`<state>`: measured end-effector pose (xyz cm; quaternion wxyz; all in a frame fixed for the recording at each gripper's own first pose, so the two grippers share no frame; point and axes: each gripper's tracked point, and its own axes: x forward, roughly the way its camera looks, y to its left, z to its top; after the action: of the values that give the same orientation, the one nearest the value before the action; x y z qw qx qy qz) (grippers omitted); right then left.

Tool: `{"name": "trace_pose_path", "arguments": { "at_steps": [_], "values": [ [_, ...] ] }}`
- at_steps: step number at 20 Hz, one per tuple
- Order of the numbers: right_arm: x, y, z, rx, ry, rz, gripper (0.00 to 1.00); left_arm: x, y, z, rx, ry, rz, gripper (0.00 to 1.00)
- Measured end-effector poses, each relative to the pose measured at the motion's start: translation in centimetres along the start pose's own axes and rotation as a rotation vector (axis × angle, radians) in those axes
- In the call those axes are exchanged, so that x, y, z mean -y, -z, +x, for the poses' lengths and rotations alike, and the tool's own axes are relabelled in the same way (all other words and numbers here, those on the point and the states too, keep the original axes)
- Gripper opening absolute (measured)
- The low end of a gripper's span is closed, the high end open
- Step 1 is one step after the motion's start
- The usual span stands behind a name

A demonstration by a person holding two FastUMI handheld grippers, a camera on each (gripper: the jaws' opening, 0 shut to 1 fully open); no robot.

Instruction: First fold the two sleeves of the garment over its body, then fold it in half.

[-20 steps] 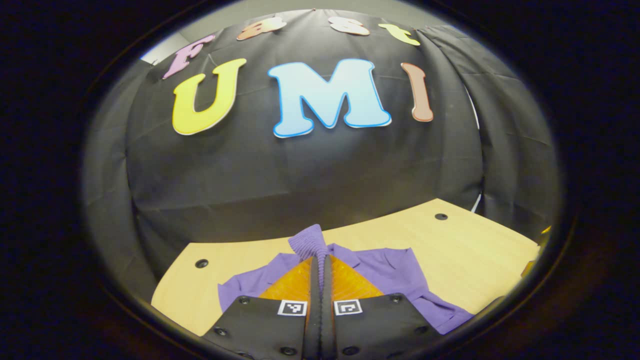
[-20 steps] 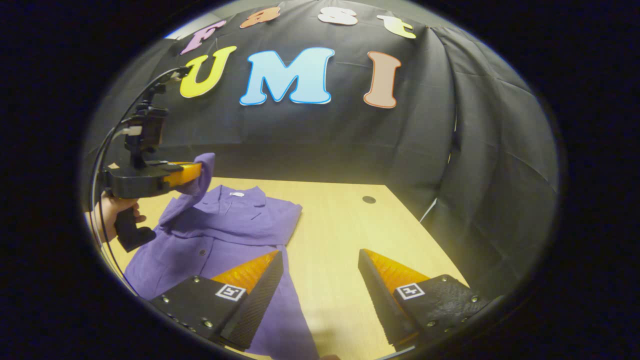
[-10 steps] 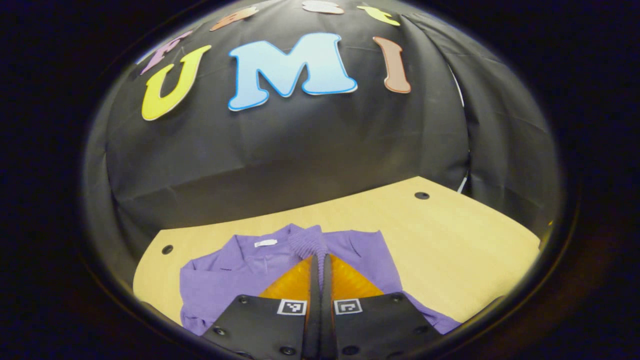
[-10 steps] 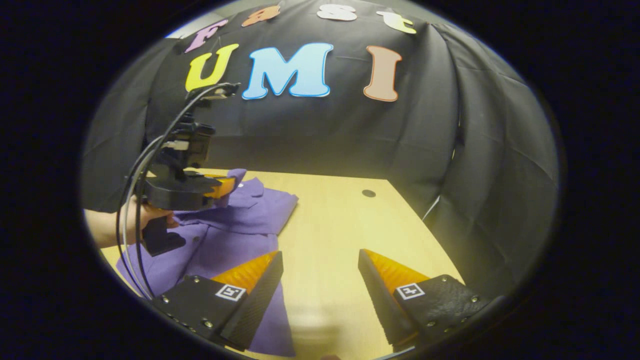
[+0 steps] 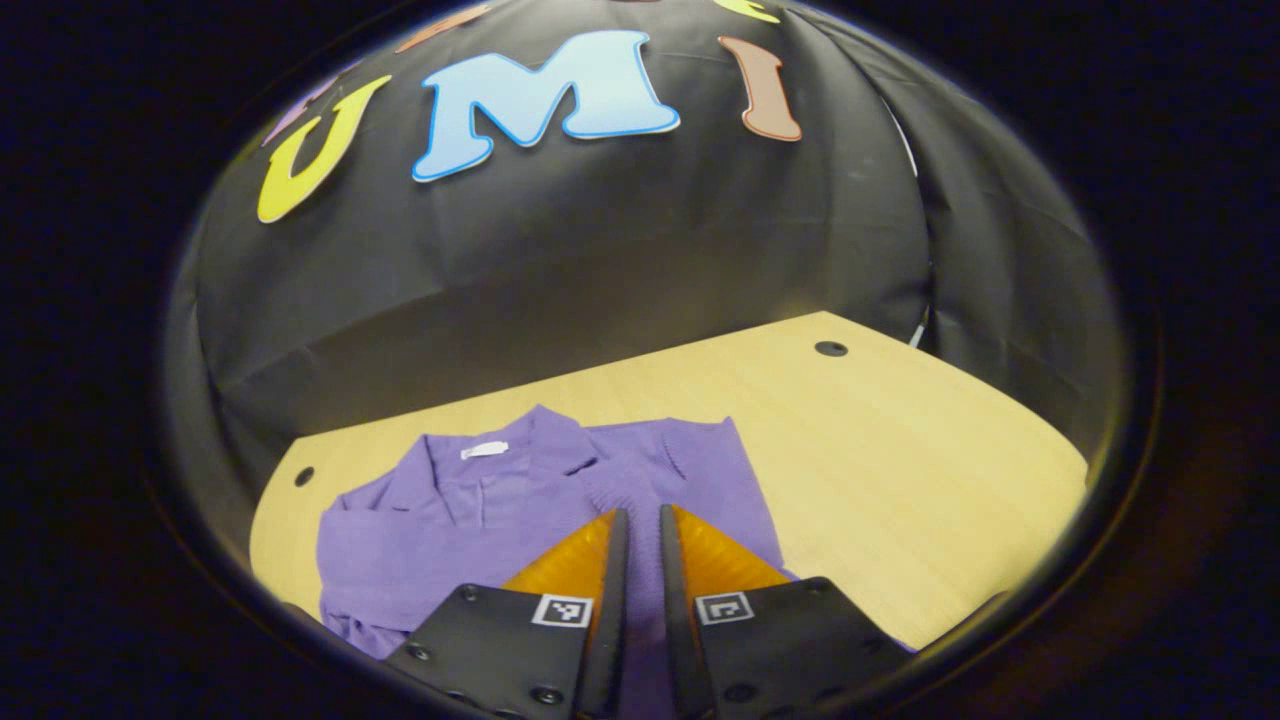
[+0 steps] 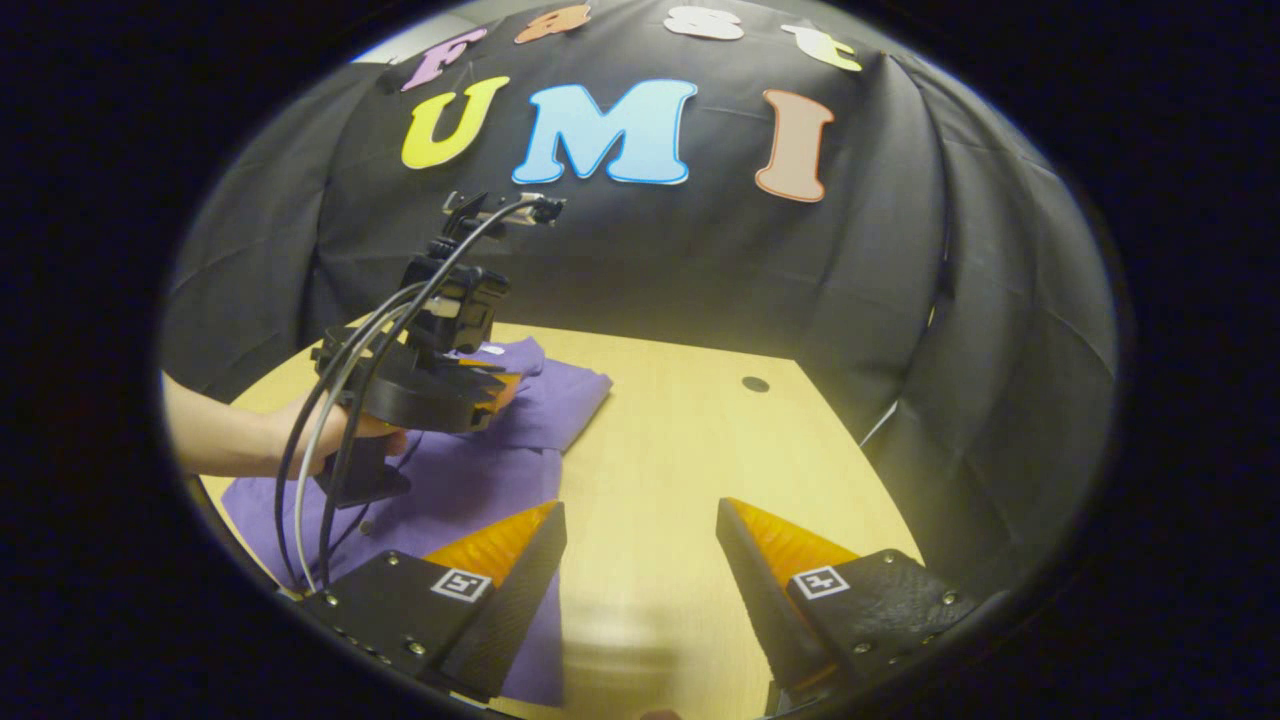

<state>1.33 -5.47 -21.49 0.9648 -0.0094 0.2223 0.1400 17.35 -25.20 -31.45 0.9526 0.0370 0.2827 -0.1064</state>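
A purple collared garment lies flat on the wooden table, collar and white neck tag towards the wall. Its ribbed sleeve cuff rests across the body just ahead of my left gripper, whose fingers stand slightly apart, a narrow gap with purple cloth showing through it. In the right gripper view the left gripper hovers low over the garment, held by a hand. My right gripper is wide open above the table, at the garment's near right edge, holding nothing.
Black cloth walls close the booth behind and to the right. Cables loop down from the left gripper. A small dark hole marks the table's far right part; bare wood stretches to the right of the garment.
The left gripper carried the sleeve down and rightwards onto the garment's body, then its fingers parted a little. The right gripper stayed open and barely shifted.
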Motion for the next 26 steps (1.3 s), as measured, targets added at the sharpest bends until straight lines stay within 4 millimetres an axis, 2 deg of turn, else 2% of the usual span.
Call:
{"name": "trace_pose_path", "arguments": {
  "at_steps": [5, 6, 7, 10, 13, 16, 18, 21, 22, 26],
  "values": [
    [-0.9, 0.0, -0.3, 0.000, 0.006, -0.009, 0.94, -0.4, 0.3, -2.4, 0.012, 0.012, -0.044, 0.61],
    [-1.0, 0.0, -0.6, 0.000, 0.018, -0.002, 0.94, -0.6, 0.3, -3.4, 0.018, 0.021, -0.063, 0.69],
    [-1.3, 0.2, -0.8, -0.007, 0.030, 0.005, 0.94, -1.0, 0.3, -4.4, 0.025, 0.023, -0.080, 0.81],
    [-2.5, 1.1, -1.5, -0.032, 0.044, 0.032, 0.94, -3.7, 0.5, -8.7, 0.050, 0.007, -0.110, 0.99],
    [-3.6, 2.6, -2.2, -0.061, 0.069, 0.065, 0.94, -7.2, 2.1, -13.8, 0.070, -0.014, -0.101, 0.97],
    [-4.8, 3.8, -3.2, -0.079, 0.099, 0.104, 0.94, -11.0, 4.7, -18.6, 0.072, -0.037, -0.075, 0.99],
    [-5.4, 5.1, -4.1, -0.110, 0.125, 0.128, 0.94, -12.9, 7.3, -21.5, 0.045, -0.042, -0.072, 0.97],
    [-6.6, 6.8, -5.2, -0.140, 0.150, 0.159, 0.94, -15.5, 11.1, -25.7, 0.028, -0.048, -0.071, 0.99],
    [-6.7, 7.3, -5.5, -0.150, 0.161, 0.164, 0.94, -16.3, 12.5, -27.0, 0.014, -0.052, -0.074, 0.97],
    [-7.8, 9.3, -6.4, -0.196, 0.150, 0.217, 0.94, -19.8, 17.9, -31.7, -0.040, -0.104, -0.072, 0.99]
  ]
}}
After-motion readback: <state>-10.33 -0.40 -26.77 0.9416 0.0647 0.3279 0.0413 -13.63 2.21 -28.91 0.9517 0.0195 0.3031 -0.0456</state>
